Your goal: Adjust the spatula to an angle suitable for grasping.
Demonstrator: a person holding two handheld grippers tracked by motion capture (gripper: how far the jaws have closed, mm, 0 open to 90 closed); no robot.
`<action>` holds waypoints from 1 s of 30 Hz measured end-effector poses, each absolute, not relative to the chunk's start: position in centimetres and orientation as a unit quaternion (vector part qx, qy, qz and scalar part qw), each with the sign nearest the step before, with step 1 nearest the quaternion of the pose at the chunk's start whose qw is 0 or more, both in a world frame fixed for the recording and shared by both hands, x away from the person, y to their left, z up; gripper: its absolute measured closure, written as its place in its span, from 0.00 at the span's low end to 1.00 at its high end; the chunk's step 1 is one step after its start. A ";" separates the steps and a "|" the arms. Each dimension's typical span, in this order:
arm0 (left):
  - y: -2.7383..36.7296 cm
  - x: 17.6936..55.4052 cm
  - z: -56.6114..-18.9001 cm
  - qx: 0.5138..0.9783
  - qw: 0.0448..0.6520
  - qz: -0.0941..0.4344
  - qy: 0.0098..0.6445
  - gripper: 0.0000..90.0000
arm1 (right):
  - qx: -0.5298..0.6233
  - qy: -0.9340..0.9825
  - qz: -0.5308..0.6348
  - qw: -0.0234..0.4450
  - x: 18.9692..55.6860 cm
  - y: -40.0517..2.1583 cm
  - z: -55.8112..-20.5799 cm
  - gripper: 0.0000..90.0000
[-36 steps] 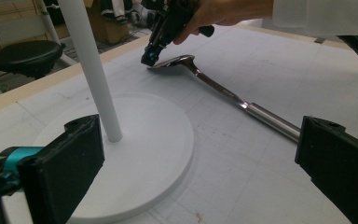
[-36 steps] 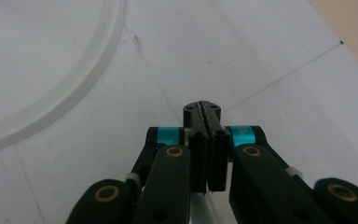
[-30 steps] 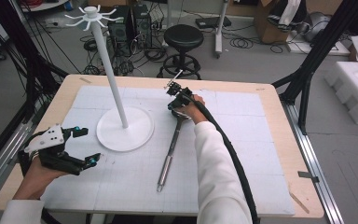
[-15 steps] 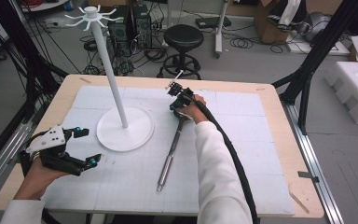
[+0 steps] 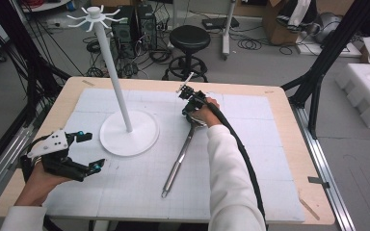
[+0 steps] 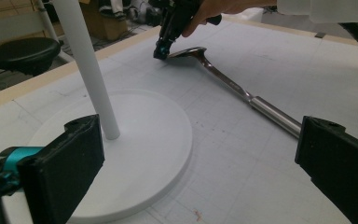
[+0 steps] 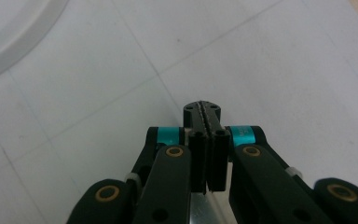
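At table's left edge the left gripper [image 5: 84,151] idles with jaws spread wide, facing the white stand [image 5: 128,134], while rightward the ladle [image 5: 180,156] lies flat on the mat, right gripper [image 5: 189,98] pressed together on its bowl edge, probably to lift it.

The tabletop [image 5: 279,144] is overlooked from high; both gripper views are taken low and close, the white stand base [image 6: 135,154] being shared.
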State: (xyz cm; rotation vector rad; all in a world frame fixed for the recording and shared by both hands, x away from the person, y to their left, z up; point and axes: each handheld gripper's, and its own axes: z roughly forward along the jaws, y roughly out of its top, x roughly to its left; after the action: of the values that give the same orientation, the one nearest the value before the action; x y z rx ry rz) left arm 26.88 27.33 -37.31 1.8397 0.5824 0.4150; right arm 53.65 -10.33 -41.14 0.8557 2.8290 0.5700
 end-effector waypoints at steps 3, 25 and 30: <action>27.3 26.9 -37.3 0.778 0.551 0.175 0.246 0.02 | 0.285 0.939 0.184 0.061 53.5 -10.8 -41.0 1.00; 26.6 26.7 -37.2 0.782 0.549 0.174 0.240 0.02 | 0.305 0.933 0.184 0.061 51.7 -14.8 -40.8 1.00; 26.4 26.6 -37.2 0.782 0.549 0.174 0.238 0.02 | 0.317 0.927 0.189 0.062 51.1 -15.9 -40.9 1.00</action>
State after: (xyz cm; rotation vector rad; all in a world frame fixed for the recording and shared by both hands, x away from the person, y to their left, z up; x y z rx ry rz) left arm 26.62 26.38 -37.24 1.8510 0.5642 0.4120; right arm 51.11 -15.95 -40.85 0.9598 2.8030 0.5726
